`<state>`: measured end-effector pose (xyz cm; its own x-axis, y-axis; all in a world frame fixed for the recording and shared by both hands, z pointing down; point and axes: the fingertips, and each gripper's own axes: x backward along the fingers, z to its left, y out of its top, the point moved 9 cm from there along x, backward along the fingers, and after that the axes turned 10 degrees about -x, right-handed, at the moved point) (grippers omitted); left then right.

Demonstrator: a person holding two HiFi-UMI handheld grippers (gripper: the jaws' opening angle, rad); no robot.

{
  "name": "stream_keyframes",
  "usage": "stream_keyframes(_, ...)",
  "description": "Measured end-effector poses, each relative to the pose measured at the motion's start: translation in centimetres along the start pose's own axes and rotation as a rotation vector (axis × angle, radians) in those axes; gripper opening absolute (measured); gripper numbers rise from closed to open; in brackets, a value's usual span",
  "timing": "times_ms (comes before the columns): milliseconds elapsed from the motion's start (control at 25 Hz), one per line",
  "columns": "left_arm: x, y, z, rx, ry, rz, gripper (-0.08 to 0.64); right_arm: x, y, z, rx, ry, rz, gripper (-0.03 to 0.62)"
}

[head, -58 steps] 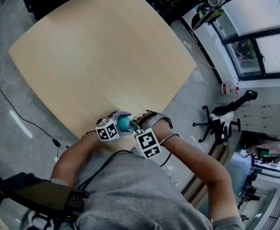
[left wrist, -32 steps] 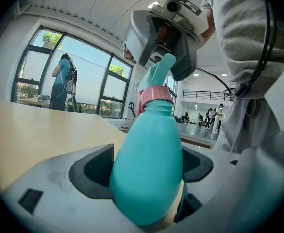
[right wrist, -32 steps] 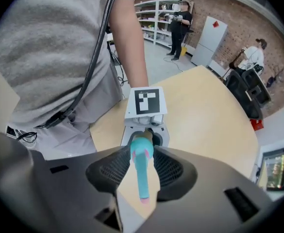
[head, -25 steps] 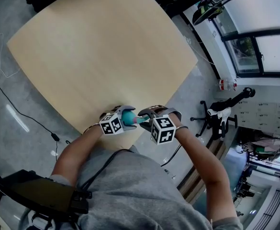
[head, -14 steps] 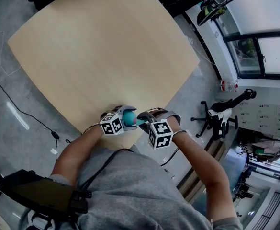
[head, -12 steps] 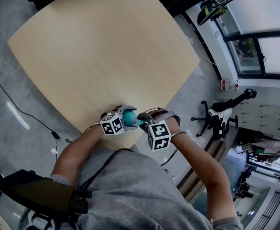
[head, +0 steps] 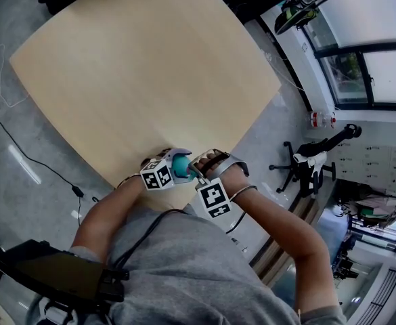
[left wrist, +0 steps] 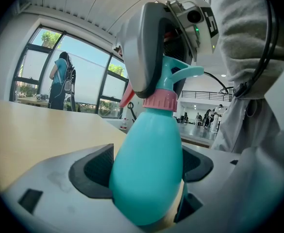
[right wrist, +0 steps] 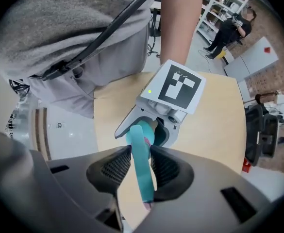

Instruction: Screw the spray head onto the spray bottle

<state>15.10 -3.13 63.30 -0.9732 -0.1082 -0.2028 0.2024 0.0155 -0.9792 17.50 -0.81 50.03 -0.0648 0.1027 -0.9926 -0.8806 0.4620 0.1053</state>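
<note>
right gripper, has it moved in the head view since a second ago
Yes. The right gripper swung its marker cube down-left, farther from the table right corner, toward the person's torso; fingers stay on the spray head.

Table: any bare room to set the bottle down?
Almost the whole table is bare, from far corner to both side edges. It is crowded only at the near edge, where the left gripper grips the spray bottle and the right gripper its spray head.
</note>
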Motion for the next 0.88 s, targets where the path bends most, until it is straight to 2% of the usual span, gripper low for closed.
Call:
stream_keyframes(120,-0.1,-0.1,0.0,-0.003,0.002,0.001,0.376,-0.2,-0.2,-0.2,-0.012,0.008,-0.021,0.127)
stream_keyframes(160,-0.1,-0.1,0.1,-0.003,0.002,0.002,0.376,-0.3,-0.2,-0.4,-0.071,0.021,-0.025,0.127)
stream_keyframes(200,-0.1,-0.1,0.0,-0.003,0.003,0.002,0.376,-0.4,-0.3,-0.6,-0.169,0.041,-0.028,0.127)
stream_keyframes(360,-0.1,-0.2,-0.1,0.001,0.012,-0.004,0.376,-1.1,-1.5,-1.2,-0.751,0.138,-0.070,0.127)
stream_keyframes(480,-0.2,0.0,-0.3,0.006,0.034,-0.005,0.376,-1.4,-3.1,-0.6,-1.284,0.201,-0.151,0.127)
stream_keyframes(520,-0.2,0.0,-0.4,0.008,0.048,-0.004,0.376,-1.3,-3.4,-0.3,-1.433,0.213,-0.178,0.127)
stream_keyframes(600,-0.3,0.1,-0.5,0.017,0.090,-0.004,0.376,-1.2,-3.8,0.1,-1.645,0.204,-0.233,0.127)
stream_keyframes(680,-0.1,0.2,-0.5,0.027,0.128,-0.004,0.376,-1.1,-3.8,0.5,-1.792,0.171,-0.297,0.129)
stream_keyframes(720,-0.1,0.2,-0.6,0.029,0.139,-0.004,0.376,-1.1,-3.8,0.7,-1.833,0.149,-0.321,0.129)
stream_keyframes(800,-0.1,0.3,-0.6,0.031,0.144,-0.004,0.376,-1.0,-3.8,0.9,-1.854,0.117,-0.343,0.129)
stream_keyframes(880,-0.1,0.4,-0.4,0.034,0.141,-0.006,0.376,-0.9,-3.8,0.8,-1.825,0.123,-0.350,0.129)
